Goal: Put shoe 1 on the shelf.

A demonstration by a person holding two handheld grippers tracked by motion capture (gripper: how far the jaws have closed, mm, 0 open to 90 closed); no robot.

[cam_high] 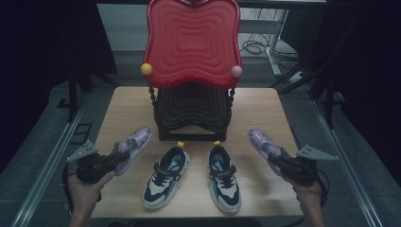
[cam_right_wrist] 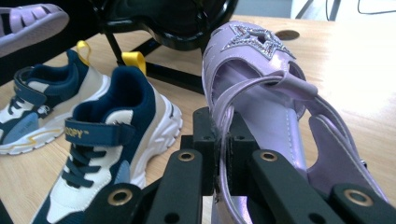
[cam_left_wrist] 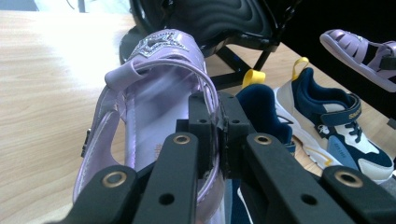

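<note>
Two lilac sandals with glitter stars are held just above the wooden table [cam_high: 132, 101]. My left gripper [cam_high: 119, 156] is shut on the rim of the left sandal [cam_high: 134, 144]; in the left gripper view the jaws pinch that sandal's [cam_left_wrist: 154, 88] side wall, gripper [cam_left_wrist: 218, 135]. My right gripper [cam_high: 276, 158] is shut on the right sandal [cam_high: 261, 141]; in the right gripper view the pads clamp a strap of that sandal [cam_right_wrist: 261, 79], gripper [cam_right_wrist: 219, 140]. Between them two navy-and-white sneakers [cam_high: 166, 177] [cam_high: 224, 177] stand side by side on the table, toes toward me.
A black tiered rack [cam_high: 193, 111] with a red wavy tray [cam_high: 191, 40] on top stands at the table's back middle, with a yellow ball [cam_high: 146, 69] and a pink ball [cam_high: 236, 71] at the tray's corners. Bare wood lies at both back corners.
</note>
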